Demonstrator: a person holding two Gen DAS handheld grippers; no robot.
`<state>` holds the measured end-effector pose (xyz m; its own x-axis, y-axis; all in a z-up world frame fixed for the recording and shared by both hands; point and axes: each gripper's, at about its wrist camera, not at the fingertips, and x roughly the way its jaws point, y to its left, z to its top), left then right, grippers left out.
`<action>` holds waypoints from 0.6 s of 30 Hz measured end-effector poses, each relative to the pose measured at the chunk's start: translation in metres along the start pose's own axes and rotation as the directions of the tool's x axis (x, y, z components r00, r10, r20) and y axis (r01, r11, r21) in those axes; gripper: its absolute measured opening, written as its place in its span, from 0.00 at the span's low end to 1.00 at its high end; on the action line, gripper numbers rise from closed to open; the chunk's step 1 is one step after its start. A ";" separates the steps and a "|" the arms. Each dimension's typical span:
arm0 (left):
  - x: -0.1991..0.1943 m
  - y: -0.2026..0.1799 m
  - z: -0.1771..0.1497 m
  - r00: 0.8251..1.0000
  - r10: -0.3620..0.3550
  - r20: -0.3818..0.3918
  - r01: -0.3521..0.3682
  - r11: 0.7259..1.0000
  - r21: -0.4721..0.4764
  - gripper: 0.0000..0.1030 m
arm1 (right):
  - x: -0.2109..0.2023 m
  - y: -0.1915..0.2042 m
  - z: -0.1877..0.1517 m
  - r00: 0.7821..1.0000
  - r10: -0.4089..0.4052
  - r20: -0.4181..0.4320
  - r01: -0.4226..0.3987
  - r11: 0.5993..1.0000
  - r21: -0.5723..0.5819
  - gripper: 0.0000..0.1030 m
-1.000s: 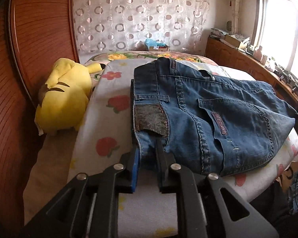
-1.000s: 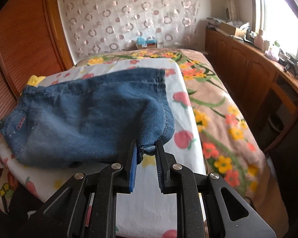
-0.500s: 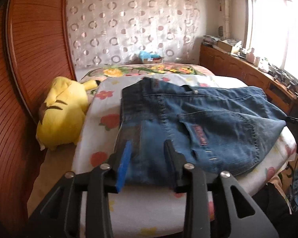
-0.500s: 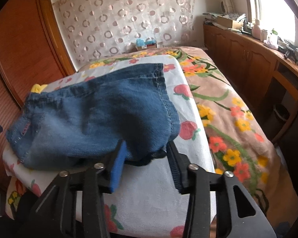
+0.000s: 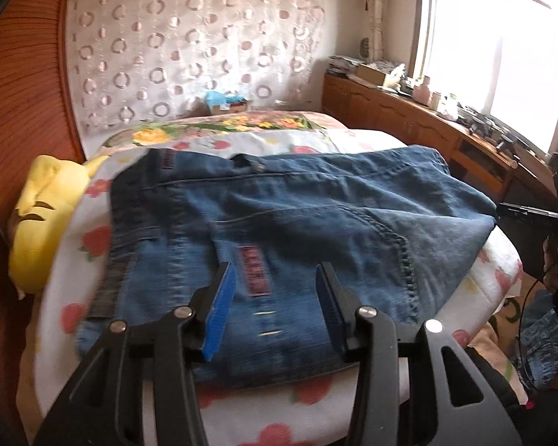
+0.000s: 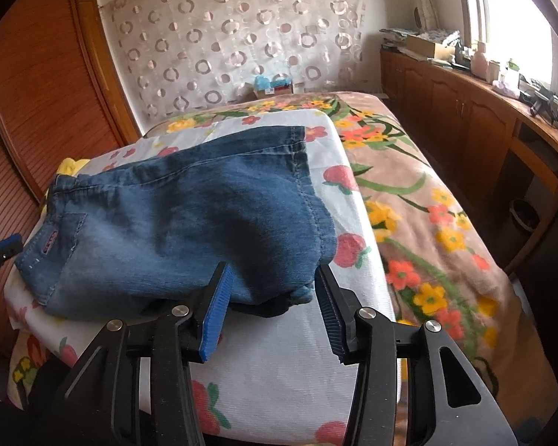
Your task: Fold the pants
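Here both grippers, left gripper (image 5: 275, 290) and right gripper (image 6: 273, 290), gape empty; jeans (image 5: 297, 215) blurred, underlayers hidden

My left wrist camera looks low and close over the waistband end of the folded jeans (image 5: 297, 223) toward the far curtained wall. My right wrist camera faces the same wall from the hem end. Both views share the jeans, the floral bed (image 6: 427, 200) and the curtain (image 5: 189, 52).

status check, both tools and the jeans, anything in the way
Left tool open, right tool open. Folded jeans flat on strawberry-print sheet. Yellow plush beside, not blocking.
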<state>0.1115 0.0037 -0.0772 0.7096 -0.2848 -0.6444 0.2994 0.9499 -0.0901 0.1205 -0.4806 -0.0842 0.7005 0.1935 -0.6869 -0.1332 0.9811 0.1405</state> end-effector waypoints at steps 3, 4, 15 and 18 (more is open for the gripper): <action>0.010 -0.010 0.002 0.999 -0.024 -0.023 0.024 1.000 -0.001 0.42 | 0.001 -0.004 -0.001 1.000 -0.009 -0.004 0.009 1.000 0.007 0.46; 0.012 -0.012 0.002 0.999 -0.030 -0.026 0.030 1.000 -0.002 0.42 | 0.001 -0.006 -0.002 1.000 -0.009 -0.005 0.010 1.000 0.011 0.47; 0.031 -0.031 0.001 0.998 -0.032 -0.062 0.033 0.999 0.006 0.42 | 0.012 -0.021 -0.003 0.999 0.053 -0.005 -0.052 0.996 0.076 0.48; 0.038 -0.032 -0.002 0.996 -0.020 -0.082 0.021 1.000 0.009 0.42 | 0.018 -0.018 -0.001 0.998 0.059 -0.013 -0.058 0.994 0.088 0.48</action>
<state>0.1269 -0.0374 -0.1003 0.6489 -0.2924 -0.7024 0.3200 0.9425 -0.0967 0.1347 -0.4949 -0.1002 0.6824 0.2514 -0.6864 -0.1114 0.9638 0.2422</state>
